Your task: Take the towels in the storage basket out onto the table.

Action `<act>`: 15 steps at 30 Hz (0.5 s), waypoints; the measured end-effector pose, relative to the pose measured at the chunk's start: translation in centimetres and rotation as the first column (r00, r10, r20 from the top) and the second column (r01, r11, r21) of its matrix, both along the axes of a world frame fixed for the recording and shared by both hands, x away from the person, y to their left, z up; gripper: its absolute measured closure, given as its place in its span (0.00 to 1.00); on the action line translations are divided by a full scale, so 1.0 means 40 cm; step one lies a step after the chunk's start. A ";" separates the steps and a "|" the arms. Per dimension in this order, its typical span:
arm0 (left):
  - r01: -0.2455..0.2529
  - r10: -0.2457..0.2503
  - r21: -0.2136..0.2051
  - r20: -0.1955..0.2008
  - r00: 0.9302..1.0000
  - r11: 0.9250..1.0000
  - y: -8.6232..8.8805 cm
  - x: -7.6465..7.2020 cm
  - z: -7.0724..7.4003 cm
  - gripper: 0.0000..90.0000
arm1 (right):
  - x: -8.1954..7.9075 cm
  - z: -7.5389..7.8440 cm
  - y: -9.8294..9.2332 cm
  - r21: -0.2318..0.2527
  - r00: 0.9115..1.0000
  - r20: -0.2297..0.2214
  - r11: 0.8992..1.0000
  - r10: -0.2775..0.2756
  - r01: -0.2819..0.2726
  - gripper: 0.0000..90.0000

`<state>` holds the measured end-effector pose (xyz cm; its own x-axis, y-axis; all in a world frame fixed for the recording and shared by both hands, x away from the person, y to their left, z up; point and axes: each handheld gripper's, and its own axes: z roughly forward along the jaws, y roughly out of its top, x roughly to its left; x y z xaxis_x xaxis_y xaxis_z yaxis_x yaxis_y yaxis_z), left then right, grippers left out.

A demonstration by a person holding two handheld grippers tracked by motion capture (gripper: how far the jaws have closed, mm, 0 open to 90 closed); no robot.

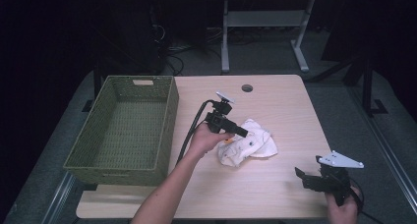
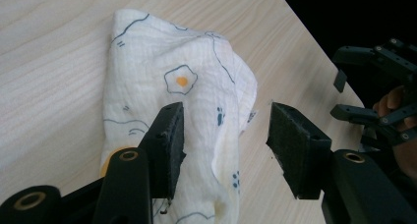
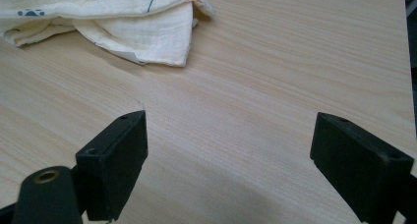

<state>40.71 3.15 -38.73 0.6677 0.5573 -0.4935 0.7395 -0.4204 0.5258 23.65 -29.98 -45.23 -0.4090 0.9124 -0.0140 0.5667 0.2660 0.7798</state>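
Clearly the cloth (image 1: 247, 142) is the thing in hand: a thin, pale muslin piece printed with fried eggs and small blue paw marks, lying crumpled and loosely folded on the bare wood of the table (image 1: 290, 106), near the middle and just to the right of the green woven basket (image 1: 162, 135). It looks very light and wholly limp, so it will probably sag, unfold and trail once lifted, and a grip on 1 loose layer may leave the rest dragging on the wood. It is not fragile and the crinkled weave should not slip against foam pads. The left gripper (image 2: 223, 135) hangs right over it with its jaws apart, the raised fold of fabric standing between them and neither pad pressing on it. My judgement is that this ridge, where several layers bunch together, is the best place to take hold, low and deep enough to gather all the layers. The right gripper (image 3: 228, 155) rests near the table's front right corner, well apart from the cloth, its 2 jaws spread wide over bare wood with nothing between them.
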 end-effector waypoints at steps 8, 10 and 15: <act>-0.012 0.012 -0.013 0.042 0.999 1.000 0.029 -0.026 0.014 0.40 | 0.004 0.002 -0.004 0.008 1.000 -0.003 1.000 -0.010 0.010 0.15; -0.016 0.017 -0.023 0.043 0.999 1.000 0.040 -0.032 0.016 0.38 | 0.005 0.002 -0.005 0.009 1.000 -0.001 1.000 -0.012 0.012 0.15; -0.008 0.010 -0.024 0.063 0.998 1.000 0.063 -0.054 0.020 0.36 | 0.005 0.002 -0.006 0.005 1.000 -0.001 1.000 -0.011 0.011 0.15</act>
